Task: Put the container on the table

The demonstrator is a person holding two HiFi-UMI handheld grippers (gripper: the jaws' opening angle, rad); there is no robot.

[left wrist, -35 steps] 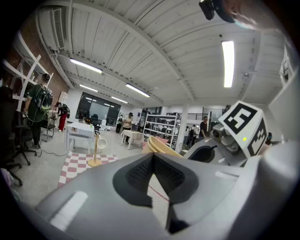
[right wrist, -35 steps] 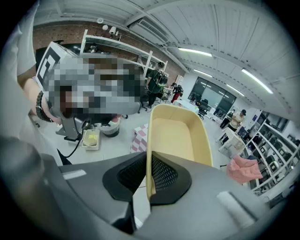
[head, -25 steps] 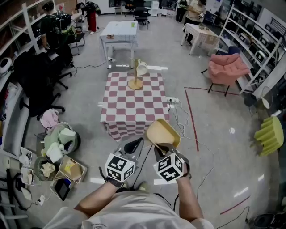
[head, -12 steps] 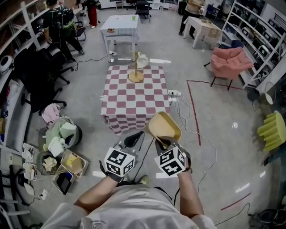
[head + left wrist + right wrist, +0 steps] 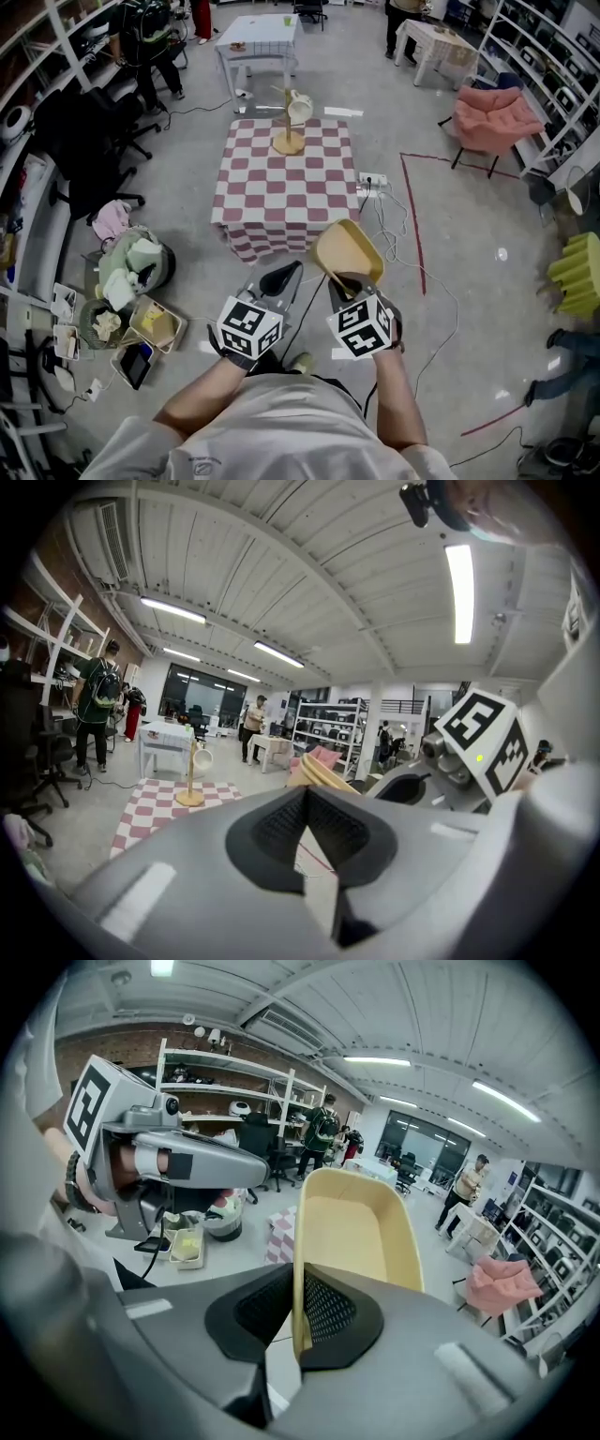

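The container (image 5: 345, 251) is a shallow yellow tray, held tilted in the air just short of the table's near edge. My right gripper (image 5: 335, 281) is shut on its near rim; in the right gripper view the rim of the container (image 5: 354, 1227) is pinched between the jaws of the right gripper (image 5: 298, 1309). The table (image 5: 281, 202) has a red-and-white checked cloth and stands ahead of me. My left gripper (image 5: 275, 280) hangs beside the right one, shut with nothing in it. In its own view the left gripper (image 5: 305, 796) shows its pads meeting.
A wooden mug stand (image 5: 288, 139) with a white mug (image 5: 300, 107) stands at the table's far end. Bins and clutter (image 5: 131, 291) lie on the floor to the left. A power strip and cables (image 5: 373, 180) lie right of the table. A pink armchair (image 5: 497, 117) is at the far right.
The table has slid a little higher in the head view. Both grippers and the container keep the same pose. A person's legs have come into view at the lower right.
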